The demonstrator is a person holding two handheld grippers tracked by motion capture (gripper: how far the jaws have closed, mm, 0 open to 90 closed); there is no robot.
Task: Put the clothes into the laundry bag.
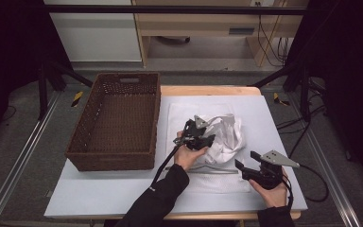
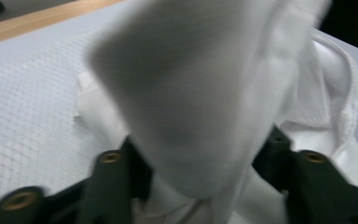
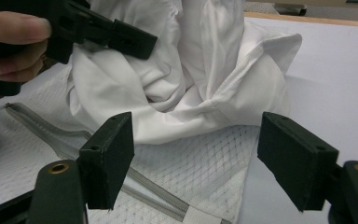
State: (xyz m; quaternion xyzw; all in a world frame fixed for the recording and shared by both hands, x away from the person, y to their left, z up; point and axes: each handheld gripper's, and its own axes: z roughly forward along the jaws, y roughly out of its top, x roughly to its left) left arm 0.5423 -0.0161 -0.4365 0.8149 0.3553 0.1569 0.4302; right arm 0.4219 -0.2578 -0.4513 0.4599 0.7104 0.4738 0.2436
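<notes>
Black jaws of the right tool [image 3: 196, 158] stand wide apart with nothing between them, aimed at the crumpled white garment [image 3: 200, 74] that lies just ahead on a white mesh laundry bag [image 3: 182, 172]. A grey zipper strip [image 3: 65, 140] of that bag runs past the tool's left jaw. In the high view this right tool [image 1: 246, 166] sits in a hand near the front edge of the worktop [image 1: 99, 194], a little apart from the cloth.

Over at the left tool [image 1: 203, 138], the jaws rest against the garment's near side. In its own view a fold of white fabric [image 2: 205, 116] hangs between the two jaws, which stand partly open; whether the pads press on the cloth cannot be told through the blur. From the right gripper view, the left tool's jaw tip [image 3: 130, 39] lies on top of the bunched cloth.

Beyond and to the left of the left tool stands a brown wicker basket [image 1: 82, 142], well apart from the garment.
</notes>
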